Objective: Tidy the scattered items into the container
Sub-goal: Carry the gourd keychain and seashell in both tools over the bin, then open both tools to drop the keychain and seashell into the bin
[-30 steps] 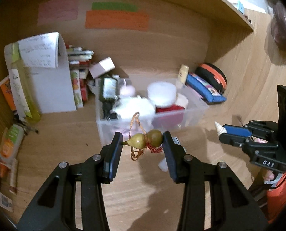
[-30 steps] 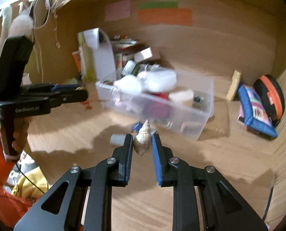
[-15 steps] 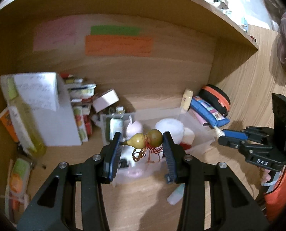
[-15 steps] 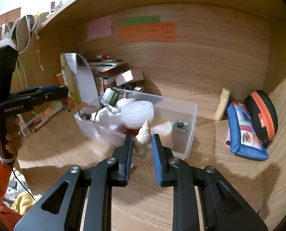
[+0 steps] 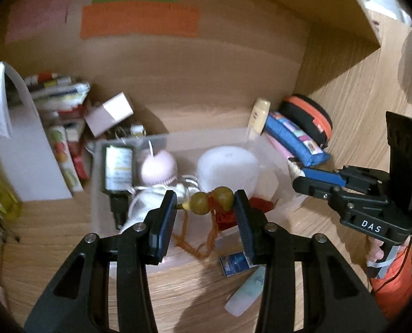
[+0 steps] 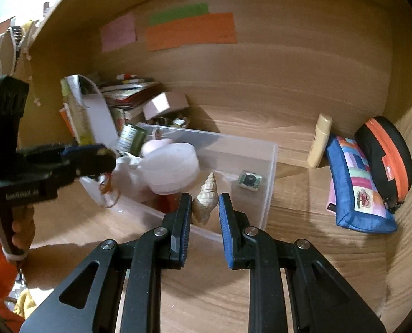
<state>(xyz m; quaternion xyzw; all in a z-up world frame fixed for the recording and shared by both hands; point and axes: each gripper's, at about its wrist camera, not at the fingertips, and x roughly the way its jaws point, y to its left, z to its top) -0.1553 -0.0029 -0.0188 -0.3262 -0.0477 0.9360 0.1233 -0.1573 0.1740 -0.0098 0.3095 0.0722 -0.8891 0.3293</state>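
The left gripper [image 5: 206, 208] clamps a gourd charm [image 5: 211, 201] over the bin [image 5: 100, 194]. The right gripper [image 6: 205, 208] pinches a shell [image 6: 204, 202] above the bin's near wall.

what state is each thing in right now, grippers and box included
left gripper: shut on the gourd charm, above the box
right gripper: shut on the seashell, above the box
clear box: lidless, partly filled
orange-zip case: zipped shut
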